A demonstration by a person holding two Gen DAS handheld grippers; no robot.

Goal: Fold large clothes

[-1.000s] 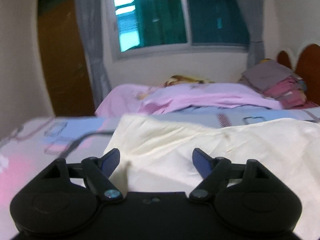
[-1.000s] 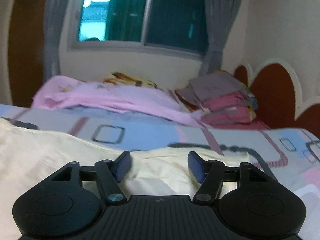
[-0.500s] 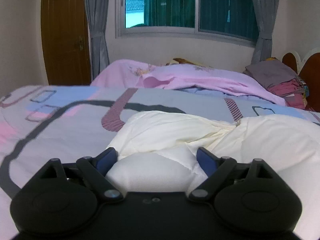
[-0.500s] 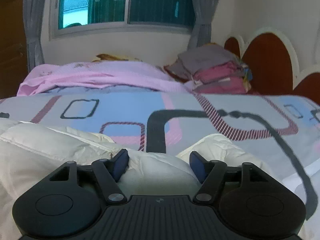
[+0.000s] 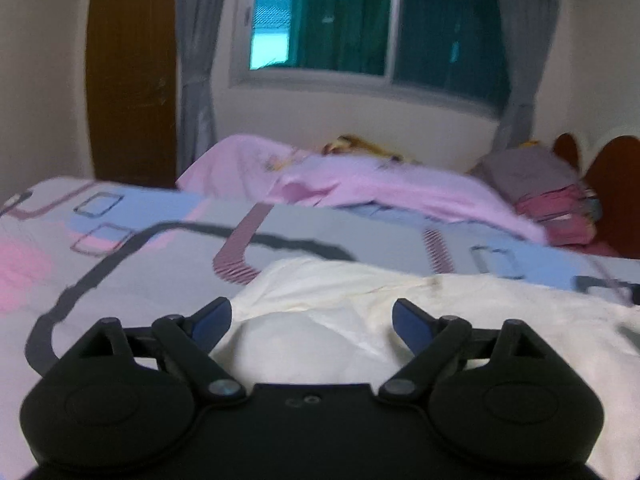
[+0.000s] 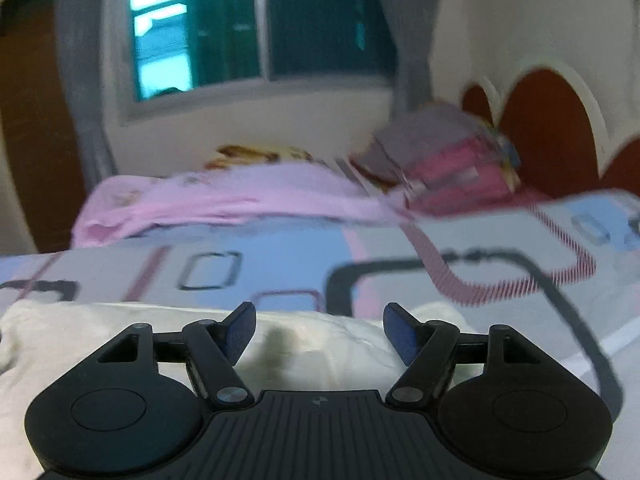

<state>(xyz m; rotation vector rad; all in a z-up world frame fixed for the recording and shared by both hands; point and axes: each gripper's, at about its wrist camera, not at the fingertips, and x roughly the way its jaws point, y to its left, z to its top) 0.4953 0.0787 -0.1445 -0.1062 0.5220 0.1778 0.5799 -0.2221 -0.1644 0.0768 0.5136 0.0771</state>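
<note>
A cream garment [image 5: 360, 320], soft and puffed into rounded bunches, lies on the patterned bedsheet [image 5: 132, 248] (grey loops, pink and blue blocks). The left gripper [image 5: 312, 318] stands with blue-padded fingers [image 5: 210, 320] spread wide over a bulge of it; the right gripper [image 6: 319, 330] is likewise spread, cloth lying beneath, nothing pinched

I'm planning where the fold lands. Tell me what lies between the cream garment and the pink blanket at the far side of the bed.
In the left wrist view, only patterned bedsheet separates the cream garment from the pink blanket.
</note>
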